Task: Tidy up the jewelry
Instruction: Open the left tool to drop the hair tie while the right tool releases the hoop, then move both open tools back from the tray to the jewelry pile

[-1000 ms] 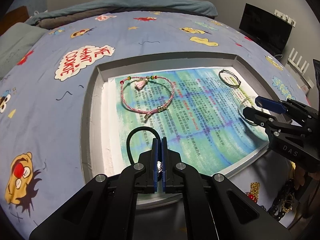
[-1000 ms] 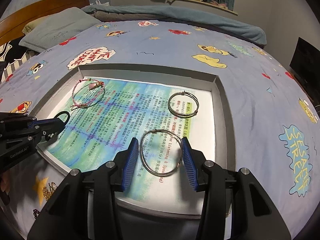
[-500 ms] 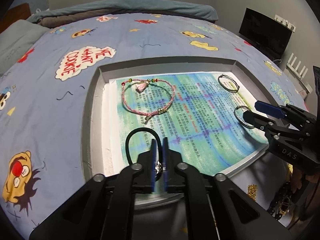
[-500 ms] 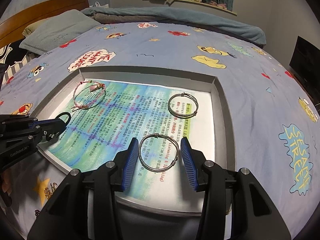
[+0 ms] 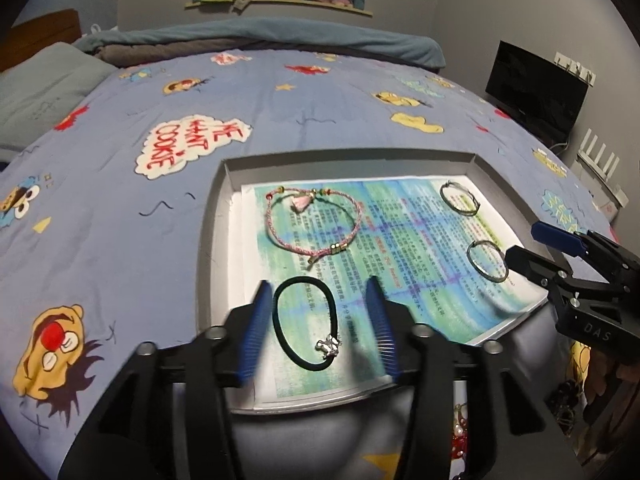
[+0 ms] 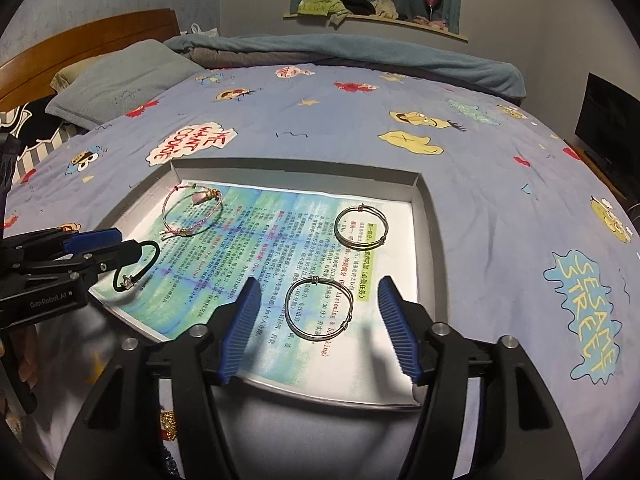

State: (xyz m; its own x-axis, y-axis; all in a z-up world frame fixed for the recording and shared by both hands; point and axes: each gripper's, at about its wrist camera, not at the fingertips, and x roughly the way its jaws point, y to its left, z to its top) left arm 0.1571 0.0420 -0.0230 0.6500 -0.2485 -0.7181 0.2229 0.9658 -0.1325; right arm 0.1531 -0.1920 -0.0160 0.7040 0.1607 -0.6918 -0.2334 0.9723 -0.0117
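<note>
Left gripper (image 5: 318, 330) has just let go: jaws, pinched shut a second ago, now stand wide, and the black hair tie (image 5: 306, 326) lies flat on the tray (image 5: 216, 240) between them. Right gripper (image 6: 318, 326) stays wide open, silver bangle (image 6: 320, 307) lying loose between its jaws. Judgement: both pieces placed; both grippers free for the next item.
</note>
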